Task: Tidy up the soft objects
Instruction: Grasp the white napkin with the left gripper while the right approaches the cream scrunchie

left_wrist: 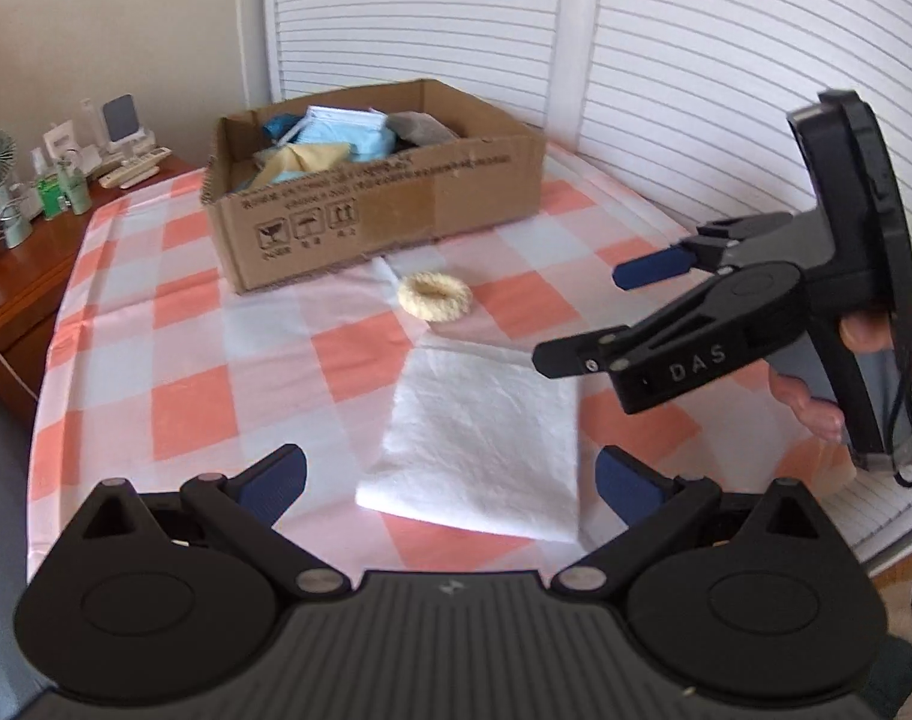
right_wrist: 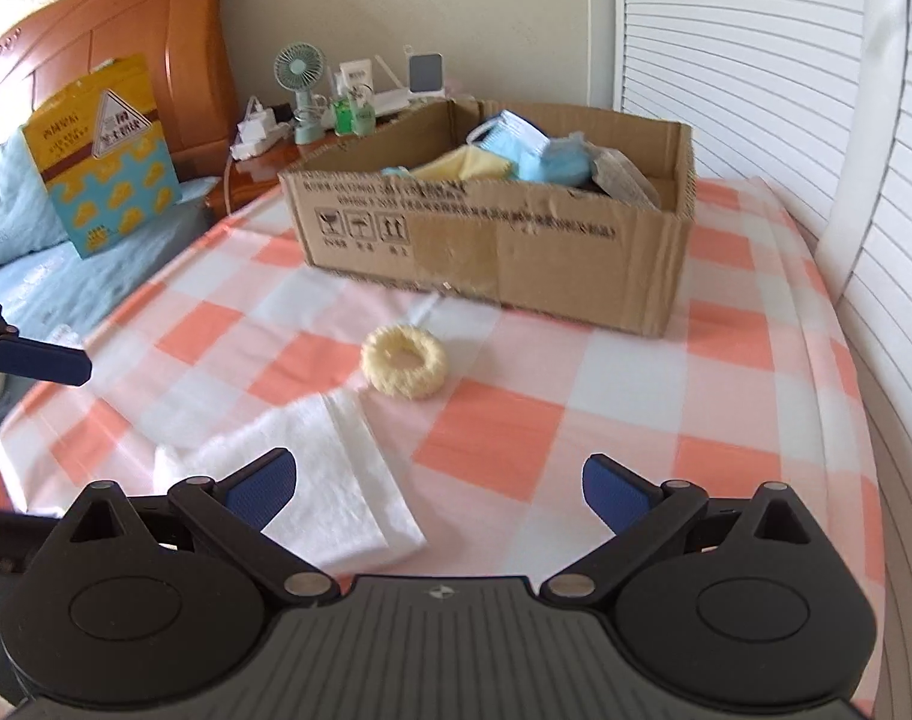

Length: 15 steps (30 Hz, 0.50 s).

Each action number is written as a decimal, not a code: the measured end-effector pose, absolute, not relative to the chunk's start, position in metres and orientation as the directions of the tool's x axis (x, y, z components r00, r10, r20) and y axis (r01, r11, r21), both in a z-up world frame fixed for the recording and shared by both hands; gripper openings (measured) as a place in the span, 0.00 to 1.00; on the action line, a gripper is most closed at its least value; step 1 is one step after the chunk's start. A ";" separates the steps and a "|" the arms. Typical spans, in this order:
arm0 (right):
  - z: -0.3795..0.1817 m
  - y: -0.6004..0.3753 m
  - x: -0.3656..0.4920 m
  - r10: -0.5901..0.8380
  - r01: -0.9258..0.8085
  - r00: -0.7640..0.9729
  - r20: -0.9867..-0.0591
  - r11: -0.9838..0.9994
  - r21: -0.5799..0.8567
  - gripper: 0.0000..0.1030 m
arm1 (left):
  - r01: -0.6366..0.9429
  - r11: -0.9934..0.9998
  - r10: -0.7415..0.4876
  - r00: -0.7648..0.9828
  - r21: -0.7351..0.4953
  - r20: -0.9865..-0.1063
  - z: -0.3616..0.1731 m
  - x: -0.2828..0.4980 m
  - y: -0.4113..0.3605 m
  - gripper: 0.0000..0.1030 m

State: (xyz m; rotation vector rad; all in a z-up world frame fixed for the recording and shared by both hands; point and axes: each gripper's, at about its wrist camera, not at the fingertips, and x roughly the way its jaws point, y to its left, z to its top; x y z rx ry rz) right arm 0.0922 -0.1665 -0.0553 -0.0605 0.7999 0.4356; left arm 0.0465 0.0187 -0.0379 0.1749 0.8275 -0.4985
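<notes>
Cardboard box (right_wrist: 516, 252) — masks (right_wrist: 516, 135), cloths inside

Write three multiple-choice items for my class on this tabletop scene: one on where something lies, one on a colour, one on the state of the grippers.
1. Where does the fluffy ring lie?
A. inside the cardboard box
B. on the checked cloth, between the box and the folded white towel
C. on top of the towel

2. What colour is the fluffy ring?
A. pale yellow
B. dark green
C. red

3. How do the two grippers stand?
A. both shut on the towel
B. left shut, right open
C. both open and holding nothing

Answers:
1. B: the ring rests on the checked cloth in front of the cardboard box, beyond the folded white towel.
2. A: it looks cream-yellow in both views.
3. C: the left gripper and the right gripper each show fingers spread wide with nothing between them.
</notes>
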 end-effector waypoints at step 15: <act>-0.071 -0.199 0.070 0.267 -0.279 0.631 -0.729 0.954 0.108 1.00 | 0.545 0.838 -0.347 0.471 -0.042 -0.811 -0.080 0.072 -0.002 0.99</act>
